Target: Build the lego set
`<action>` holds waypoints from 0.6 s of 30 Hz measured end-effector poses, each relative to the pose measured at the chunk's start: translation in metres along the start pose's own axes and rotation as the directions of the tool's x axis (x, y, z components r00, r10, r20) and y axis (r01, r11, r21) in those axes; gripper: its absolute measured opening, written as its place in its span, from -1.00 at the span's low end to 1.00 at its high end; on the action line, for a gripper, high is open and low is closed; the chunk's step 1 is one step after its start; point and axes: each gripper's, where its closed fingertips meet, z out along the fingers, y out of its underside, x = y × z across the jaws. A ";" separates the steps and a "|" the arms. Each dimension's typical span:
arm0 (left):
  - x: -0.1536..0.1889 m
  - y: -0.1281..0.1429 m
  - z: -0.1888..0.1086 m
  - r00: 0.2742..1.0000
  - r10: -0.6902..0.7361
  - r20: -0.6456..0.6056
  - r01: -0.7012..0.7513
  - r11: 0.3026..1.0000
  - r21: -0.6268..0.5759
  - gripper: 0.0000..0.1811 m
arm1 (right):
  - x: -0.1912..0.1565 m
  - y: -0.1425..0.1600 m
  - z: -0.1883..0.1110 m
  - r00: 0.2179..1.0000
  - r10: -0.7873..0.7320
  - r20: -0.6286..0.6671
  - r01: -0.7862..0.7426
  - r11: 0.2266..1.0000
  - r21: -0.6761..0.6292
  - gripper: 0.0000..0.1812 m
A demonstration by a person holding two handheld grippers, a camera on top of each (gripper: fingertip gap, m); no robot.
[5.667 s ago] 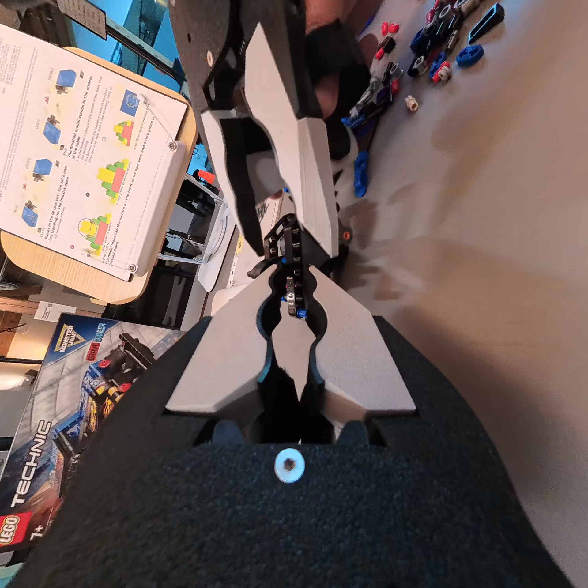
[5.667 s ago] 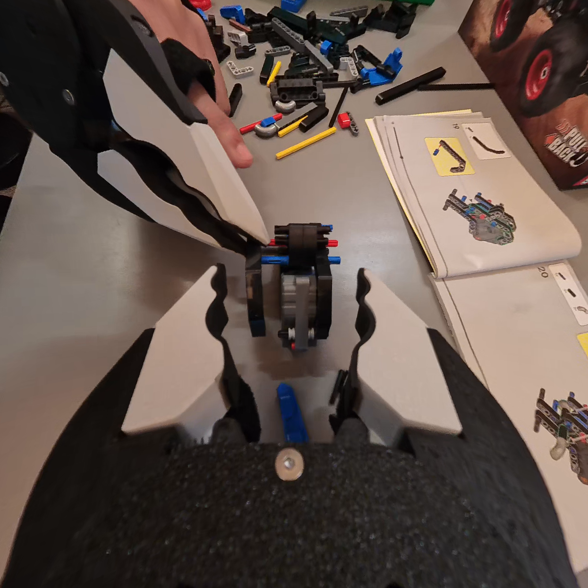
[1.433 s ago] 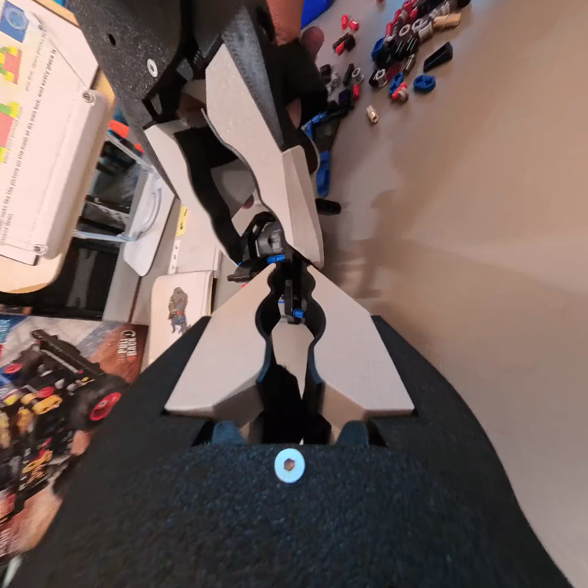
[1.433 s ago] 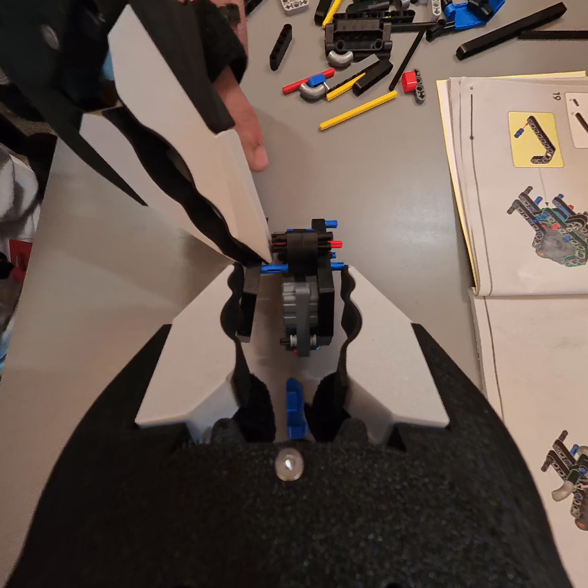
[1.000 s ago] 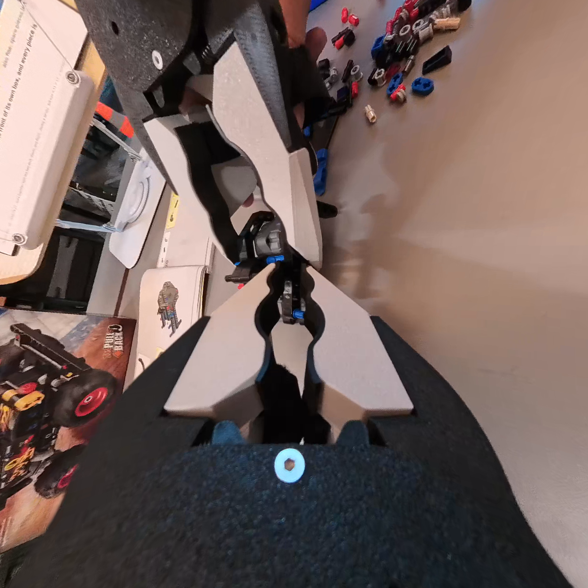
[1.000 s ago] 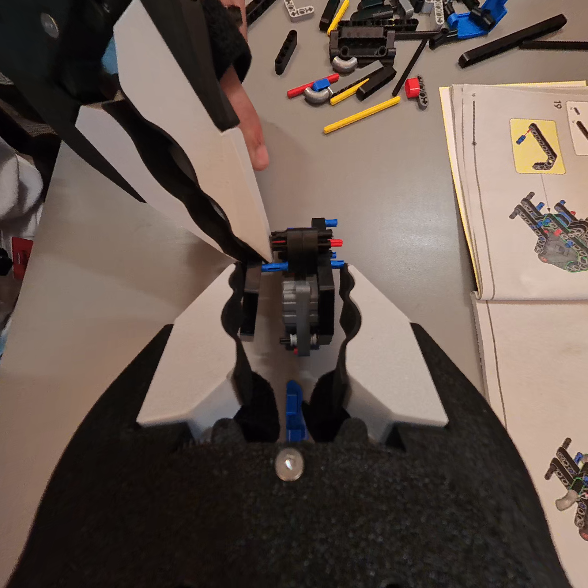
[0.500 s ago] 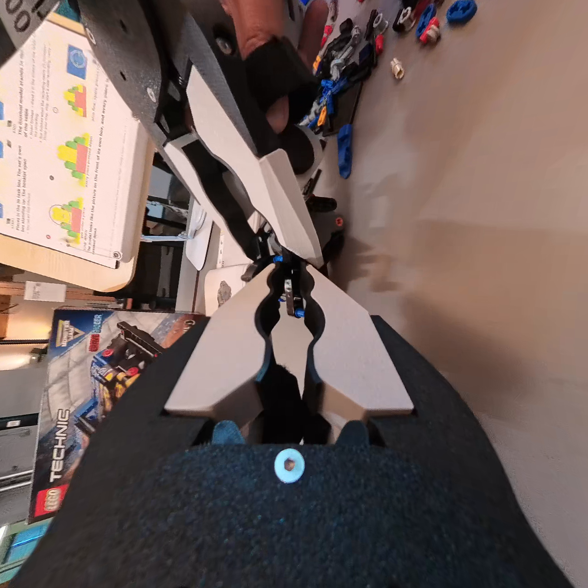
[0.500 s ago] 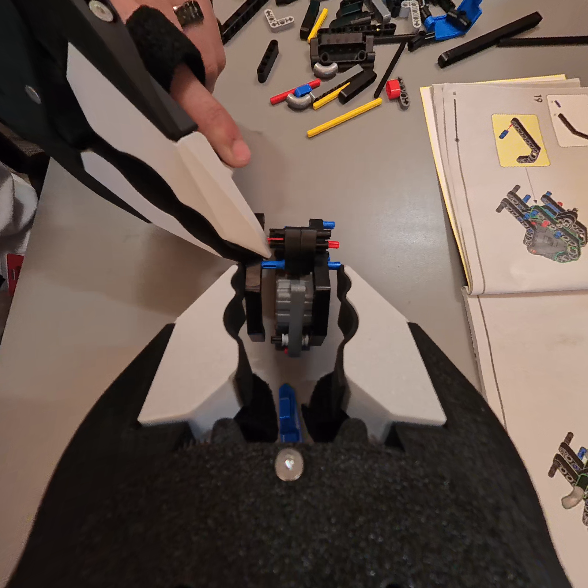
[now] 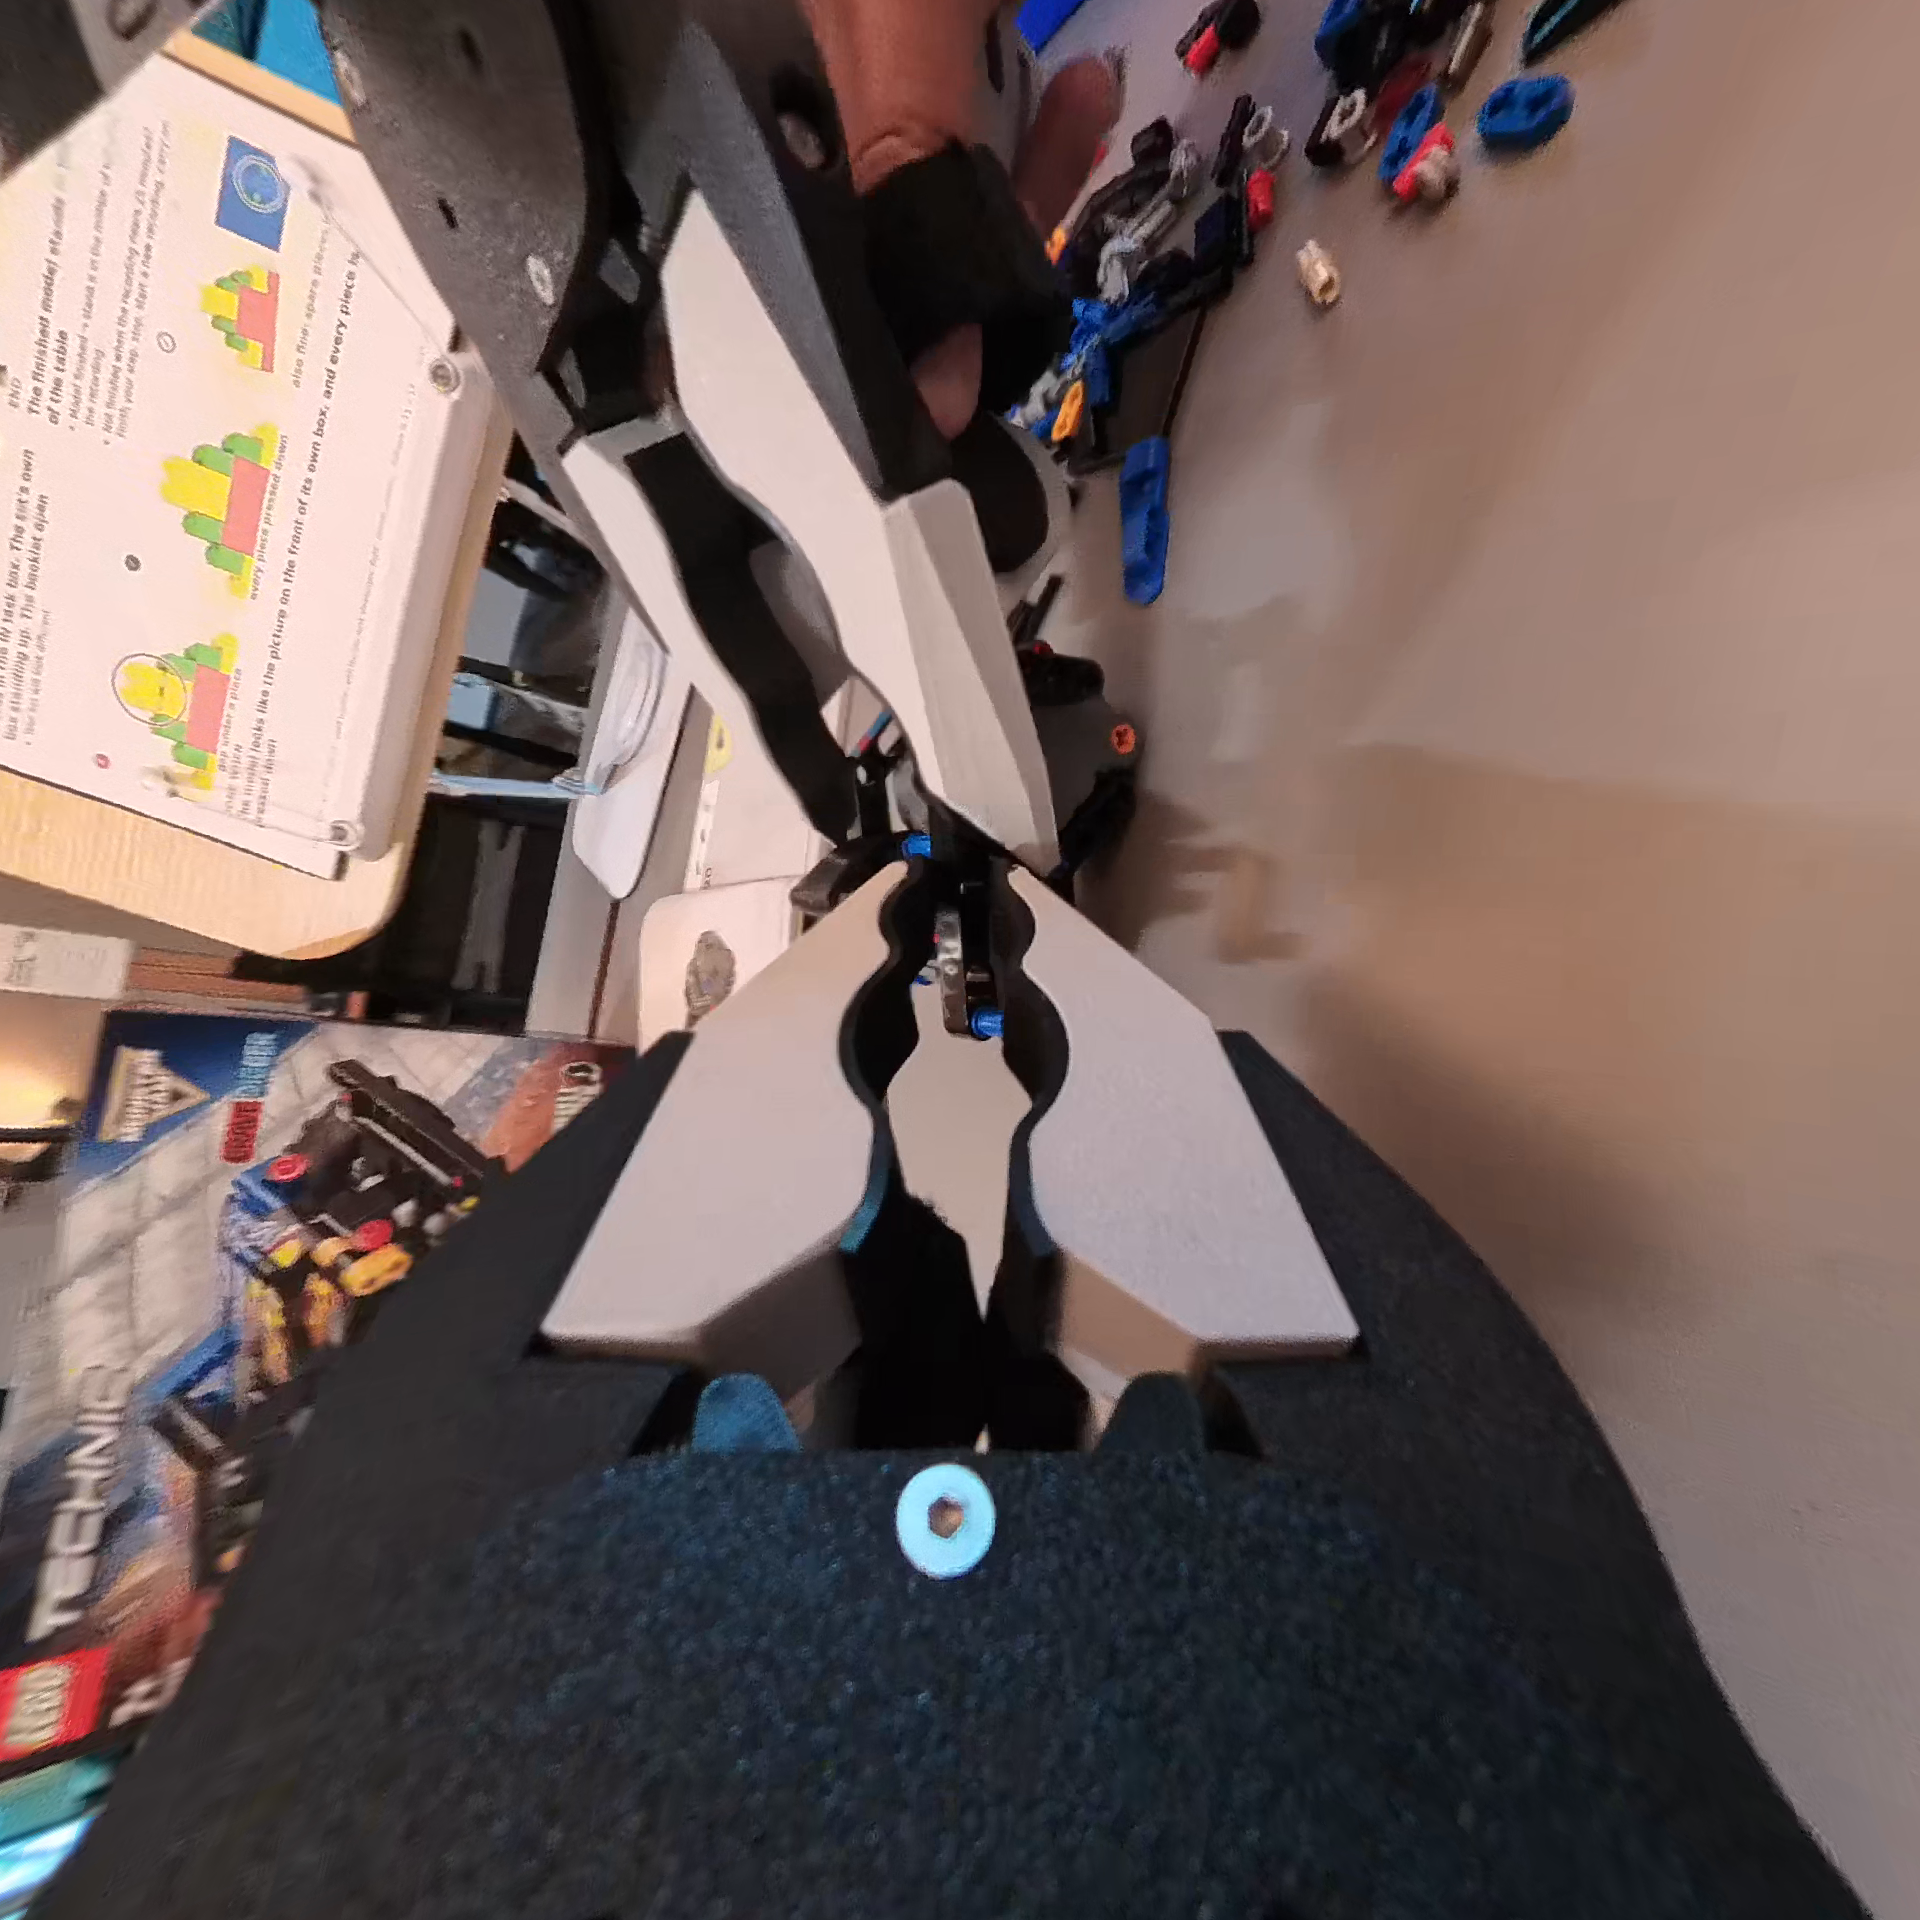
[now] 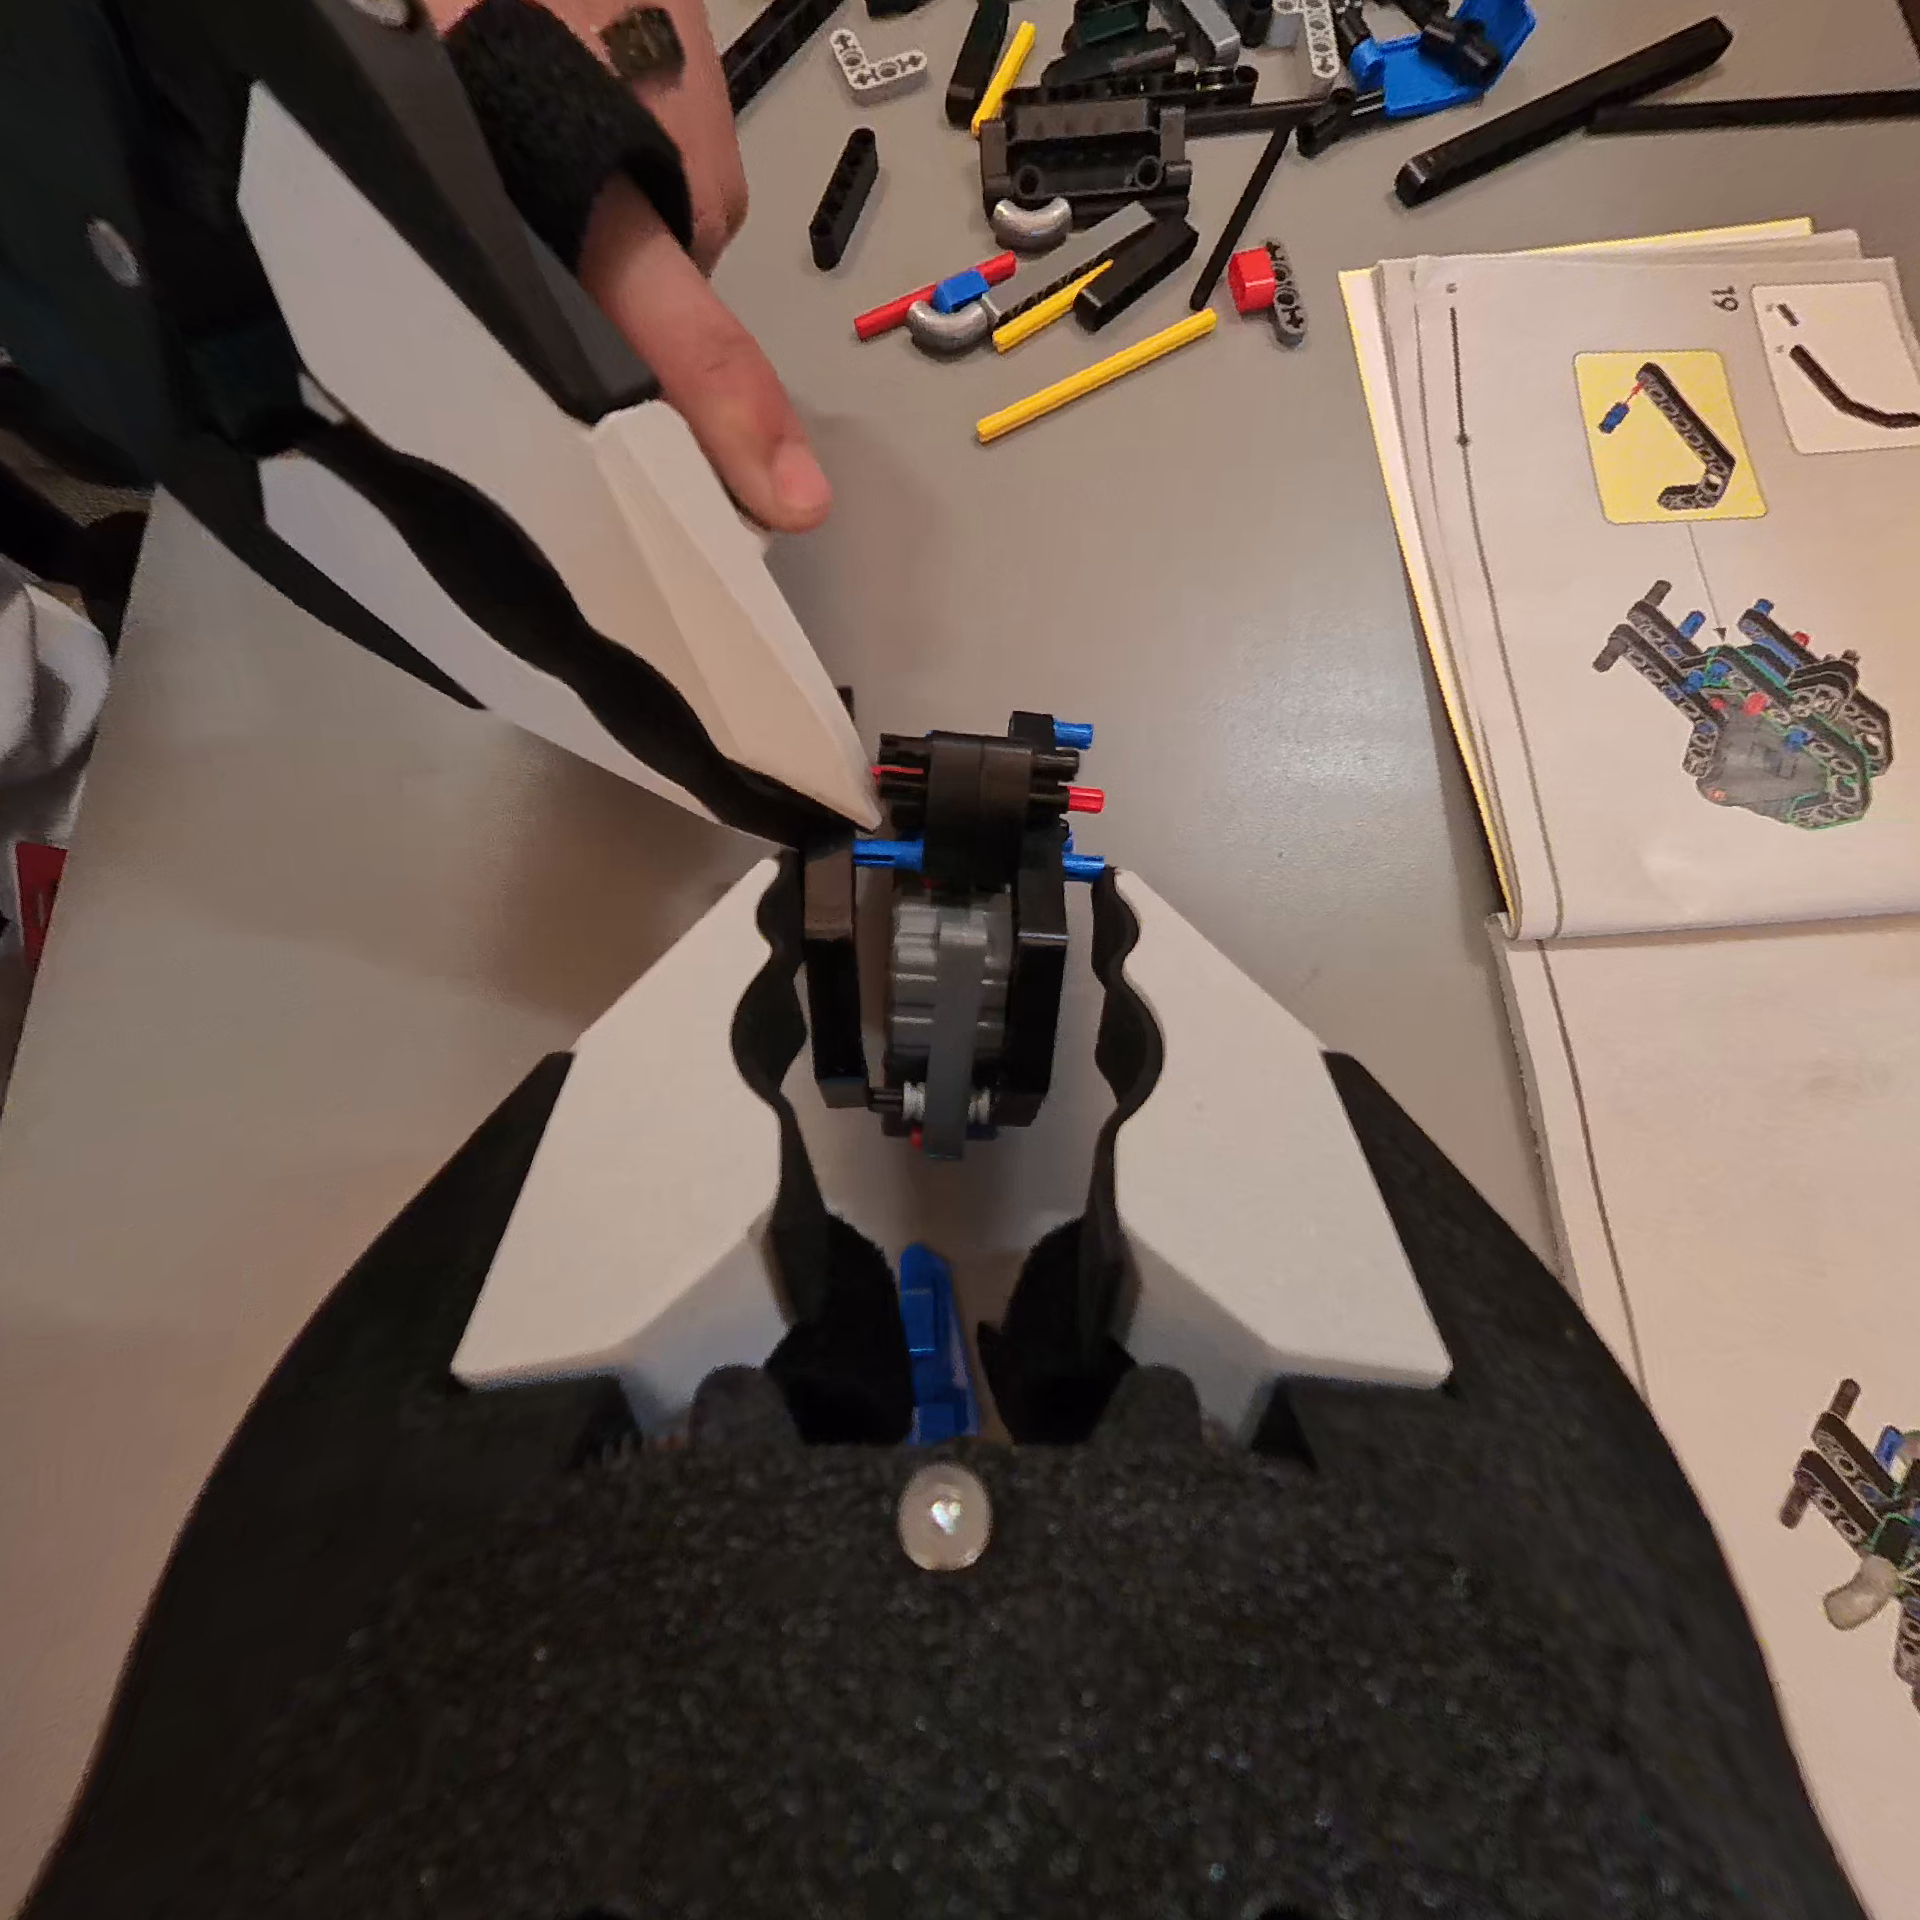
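The black-and-grey lego assembly (image 10: 951, 935) stands on the grey table (image 10: 312, 987), between the fingers of our right gripper (image 10: 945, 883), whose jaws are drawn in against its black side beams and grip it. A black bent beam (image 9: 961, 956) lies along the assembly's left flank. Our left gripper (image 9: 951, 883) pinches this beam near its tips, jaws almost closed. In the right wrist view the left gripper comes in from the upper left, its tips meeting the assembly's upper left corner, just beside a blue pin (image 10: 883, 854). To seat the beam well, we judge that the right gripper should brace the assembly while the left presses the beam's holes squarely onto the projecting pins; a skewed push could twist the stack. A blue piece (image 10: 935, 1340) lies just short of our right gripper's fingers. Ahead and to the right of it lies the open instruction booklet (image 10: 1662, 582); loose parts (image 10: 1091, 208) are scattered farther ahead.
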 end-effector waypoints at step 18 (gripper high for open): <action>0.007 0.002 -0.003 0.990 -0.059 -0.127 0.071 0.993 0.093 -0.73 | -0.001 0.009 0.000 1.000 -0.011 -0.001 0.011 1.000 -0.009 -0.42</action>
